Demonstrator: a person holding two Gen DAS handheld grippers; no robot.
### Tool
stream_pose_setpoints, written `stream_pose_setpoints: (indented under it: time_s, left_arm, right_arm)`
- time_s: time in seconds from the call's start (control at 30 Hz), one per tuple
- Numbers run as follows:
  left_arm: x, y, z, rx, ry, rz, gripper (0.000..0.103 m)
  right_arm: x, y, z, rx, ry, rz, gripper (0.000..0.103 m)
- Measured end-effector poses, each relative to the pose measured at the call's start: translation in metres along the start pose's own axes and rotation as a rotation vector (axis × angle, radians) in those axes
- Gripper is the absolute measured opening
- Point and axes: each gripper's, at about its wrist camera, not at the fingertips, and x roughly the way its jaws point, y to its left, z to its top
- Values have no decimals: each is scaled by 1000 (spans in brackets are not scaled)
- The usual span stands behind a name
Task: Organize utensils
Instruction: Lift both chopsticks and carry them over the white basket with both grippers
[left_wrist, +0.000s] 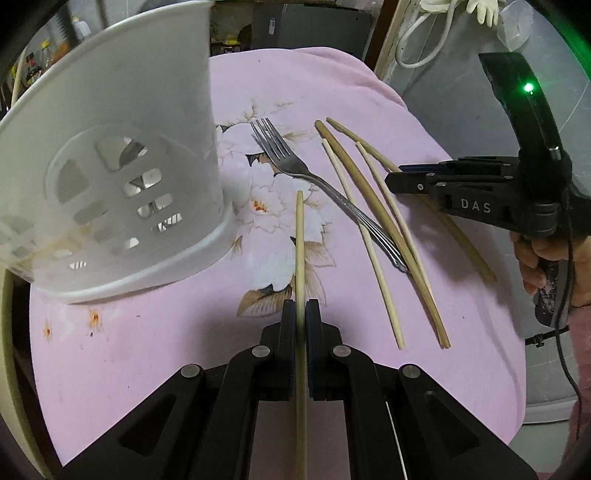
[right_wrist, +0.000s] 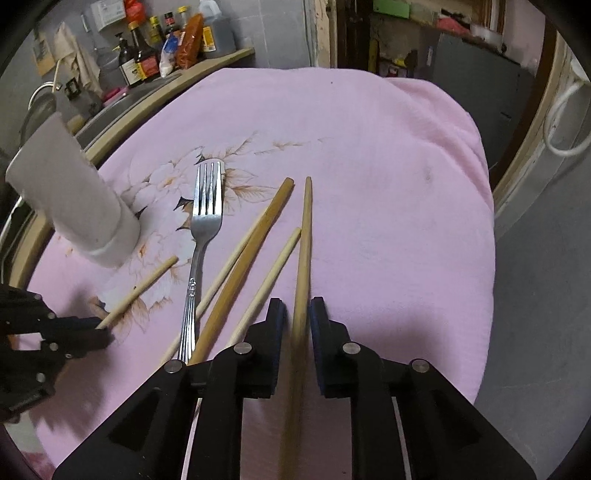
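A white perforated utensil holder (left_wrist: 110, 173) stands at the left of the pink cloth; it also shows in the right wrist view (right_wrist: 74, 199). My left gripper (left_wrist: 301, 314) is shut on a pale chopstick (left_wrist: 300, 236), held above the cloth beside the holder. A steel fork (left_wrist: 295, 166) and several chopsticks (left_wrist: 373, 221) lie on the cloth to the right. My right gripper (right_wrist: 298, 314) straddles a tan chopstick (right_wrist: 304, 251) with its jaws slightly apart, not touching it. The fork (right_wrist: 207, 206) lies left of it.
The pink flowered cloth (right_wrist: 369, 147) covers a round table whose rim drops away at the right. Sauce bottles (right_wrist: 155, 48) stand on a shelf at the back left. A white cable (left_wrist: 424, 37) hangs at the back right.
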Motion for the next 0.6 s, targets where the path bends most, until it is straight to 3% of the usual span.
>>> stream_pose_setpoints:
  time_s: [0.13,0.3,0.5,0.6]
  left_arm:
    - [-3,-3,-7,-1,-36,16,3]
    - [-21,-2,-26,-15,-137,-44,3]
    - [-56,-4,-44,-8,-357,-52,3]
    - [-78,-5,-50,-14,-513,-11,3]
  right_arm:
    - [-5,2,-4,46,-24,-14,5]
    - [-22,-2,-22,124,-138,54,5]
    - [-67,14,-57,108,-430,35,5]
    - [-88,34,-72,62,-602,-39,5]
